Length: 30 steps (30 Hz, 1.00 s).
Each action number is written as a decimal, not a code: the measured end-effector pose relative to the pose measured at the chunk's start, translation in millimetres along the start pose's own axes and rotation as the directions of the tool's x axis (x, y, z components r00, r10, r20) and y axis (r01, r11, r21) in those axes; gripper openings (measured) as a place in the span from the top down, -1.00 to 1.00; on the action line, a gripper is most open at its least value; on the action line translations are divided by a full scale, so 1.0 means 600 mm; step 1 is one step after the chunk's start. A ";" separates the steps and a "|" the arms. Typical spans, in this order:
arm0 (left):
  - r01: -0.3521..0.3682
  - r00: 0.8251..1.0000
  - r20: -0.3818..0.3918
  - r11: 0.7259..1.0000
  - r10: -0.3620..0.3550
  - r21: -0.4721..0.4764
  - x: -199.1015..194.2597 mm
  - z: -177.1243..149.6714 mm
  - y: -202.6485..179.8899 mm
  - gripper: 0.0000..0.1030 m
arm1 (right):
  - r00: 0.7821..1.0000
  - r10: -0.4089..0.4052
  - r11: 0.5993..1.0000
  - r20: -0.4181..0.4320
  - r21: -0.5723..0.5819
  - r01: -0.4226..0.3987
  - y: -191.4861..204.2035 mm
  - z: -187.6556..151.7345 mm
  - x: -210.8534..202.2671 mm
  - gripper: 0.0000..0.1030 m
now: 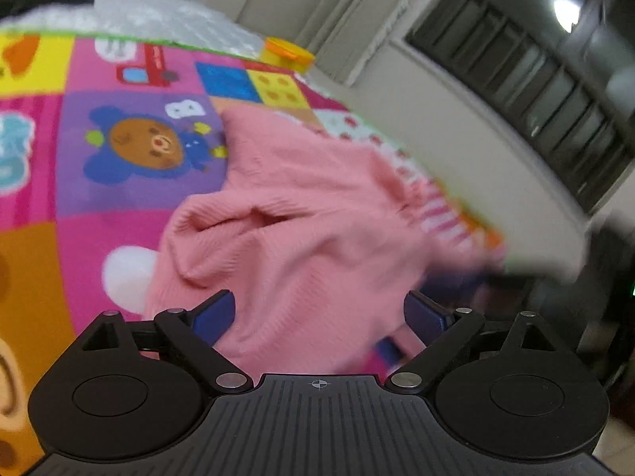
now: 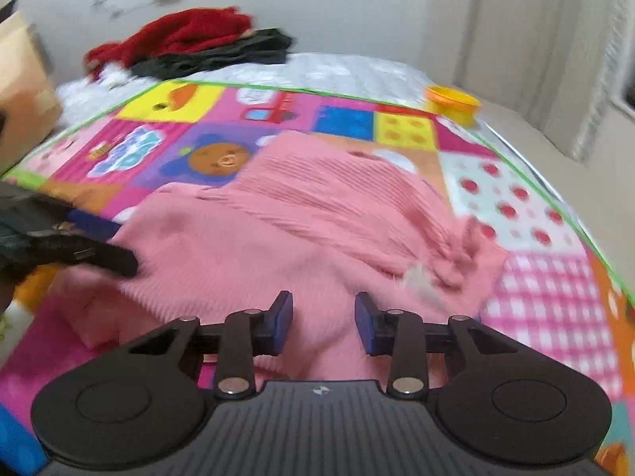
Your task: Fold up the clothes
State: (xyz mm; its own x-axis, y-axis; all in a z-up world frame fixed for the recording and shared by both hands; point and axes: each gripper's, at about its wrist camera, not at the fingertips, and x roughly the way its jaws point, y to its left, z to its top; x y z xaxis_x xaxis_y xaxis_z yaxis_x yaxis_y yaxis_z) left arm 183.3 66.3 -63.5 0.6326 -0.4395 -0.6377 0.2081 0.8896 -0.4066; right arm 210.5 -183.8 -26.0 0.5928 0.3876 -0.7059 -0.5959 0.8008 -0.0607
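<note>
Both hand-held grippers hover over a rumpled pink sweater (image 2: 285, 230) on the patchwork mat (image 2: 547, 317): left gripper (image 1: 321, 313) spread wide, right gripper (image 2: 323, 323) half-open, neither gripping. Grabbing bunched layers could skew the fold.

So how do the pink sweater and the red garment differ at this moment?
The pink sweater lies spread and rumpled on the patterned play mat, just ahead of both grippers; the red garment sits bunched on a pile off the mat, by the far wall. The pink one shows ribbing; the red one is too blurred to tell. Neither is folded yet.
</note>
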 end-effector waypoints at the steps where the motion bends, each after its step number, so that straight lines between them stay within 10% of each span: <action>1: -0.055 0.998 0.008 0.999 0.055 -0.004 0.005 0.000 0.006 -0.85 | 0.999 0.044 0.998 -0.013 -0.032 -0.045 0.014 -0.002 -0.003 0.32; 7: -0.239 0.970 0.027 0.970 0.241 -0.054 0.030 0.010 0.048 -0.79 | 0.963 0.229 0.951 -0.143 -0.178 -0.252 0.126 -0.051 -0.007 0.33; 19: -0.263 0.964 0.023 0.965 0.263 -0.018 0.038 0.009 0.039 -0.83 | 0.999 0.032 0.961 0.034 -0.276 -0.021 0.174 -0.062 0.042 0.20; 23: -0.250 0.968 0.024 0.968 0.251 -0.028 0.032 0.011 0.039 -0.84 | 0.998 0.045 0.975 0.035 -0.219 -0.036 0.157 -0.043 0.049 0.83; 30: -0.224 0.973 0.035 0.973 0.227 -0.059 0.023 0.017 0.046 -0.85 | 0.977 0.186 0.949 -0.108 -0.238 -0.207 0.135 -0.056 -0.027 0.91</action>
State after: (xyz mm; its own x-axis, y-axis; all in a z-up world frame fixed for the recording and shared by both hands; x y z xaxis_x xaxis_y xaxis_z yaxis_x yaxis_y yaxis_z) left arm 205.4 86.1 -76.6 0.6893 -0.2217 -0.6897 0.0164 0.9565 -0.2912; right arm 134.3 -140.7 -43.2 0.4099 0.4780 -0.7768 -0.8170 0.5711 -0.0797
